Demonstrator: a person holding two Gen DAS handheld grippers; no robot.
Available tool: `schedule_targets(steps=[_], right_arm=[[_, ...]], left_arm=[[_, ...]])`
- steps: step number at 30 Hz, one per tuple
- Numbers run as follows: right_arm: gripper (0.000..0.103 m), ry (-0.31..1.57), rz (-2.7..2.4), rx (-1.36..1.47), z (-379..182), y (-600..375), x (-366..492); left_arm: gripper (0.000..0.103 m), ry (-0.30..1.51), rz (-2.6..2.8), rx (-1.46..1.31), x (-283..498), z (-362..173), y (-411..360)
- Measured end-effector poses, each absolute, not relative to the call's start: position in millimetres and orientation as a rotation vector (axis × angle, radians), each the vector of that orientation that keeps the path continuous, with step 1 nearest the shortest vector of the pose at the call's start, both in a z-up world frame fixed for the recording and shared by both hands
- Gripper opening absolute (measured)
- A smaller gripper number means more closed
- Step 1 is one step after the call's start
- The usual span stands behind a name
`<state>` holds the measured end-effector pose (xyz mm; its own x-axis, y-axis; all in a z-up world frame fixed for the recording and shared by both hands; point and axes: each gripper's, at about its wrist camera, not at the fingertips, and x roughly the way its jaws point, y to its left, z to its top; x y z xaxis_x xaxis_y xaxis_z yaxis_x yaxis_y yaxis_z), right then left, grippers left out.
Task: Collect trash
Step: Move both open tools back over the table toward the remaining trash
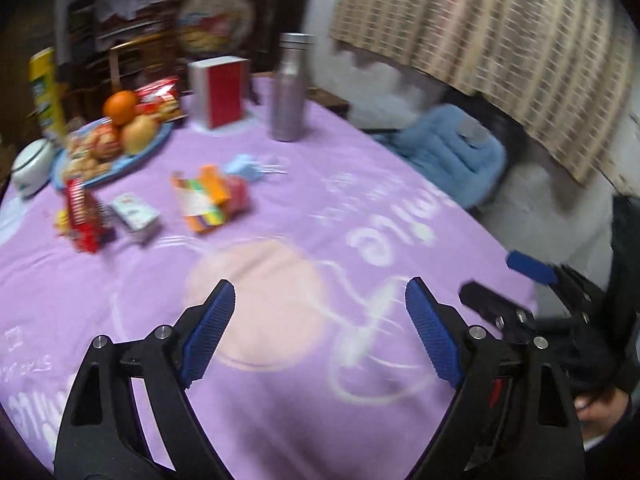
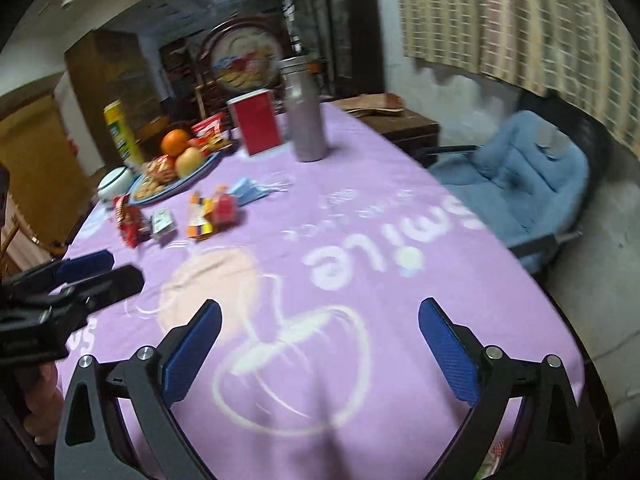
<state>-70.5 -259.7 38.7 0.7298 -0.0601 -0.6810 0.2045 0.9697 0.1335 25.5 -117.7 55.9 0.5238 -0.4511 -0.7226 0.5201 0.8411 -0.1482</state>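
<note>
Lilac printed tablecloth (image 1: 304,184) covers the round table; a blue cushioned chair (image 2: 516,176) stands beside it. At the far side: steel bottle (image 1: 289,88), red box (image 1: 219,92), blue fruit plate (image 1: 148,148). Trash lies mid-table, well ahead of both grippers: orange carton (image 1: 206,198), red wrapper (image 1: 82,216), small white carton (image 1: 134,214). Left gripper (image 1: 320,336) and right gripper (image 2: 320,352) hover with jaws apart, holding nothing.
</note>
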Motion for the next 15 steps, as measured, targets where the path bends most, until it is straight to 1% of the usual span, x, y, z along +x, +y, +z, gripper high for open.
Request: schedule_targets(steps=[8,15], right_arm=[[0.097,0.836,-0.056,0.174,14.2,-216.9,-19.8],[0.097,0.851,-0.008,0.174,9.7,-207.7,13.9]], left_arm=[[0.085,0.905,-0.403,0.024,77.0,38.6,-71.4],[0.085,0.915,-0.266,-0.023,122.7,38.7,-48.5]])
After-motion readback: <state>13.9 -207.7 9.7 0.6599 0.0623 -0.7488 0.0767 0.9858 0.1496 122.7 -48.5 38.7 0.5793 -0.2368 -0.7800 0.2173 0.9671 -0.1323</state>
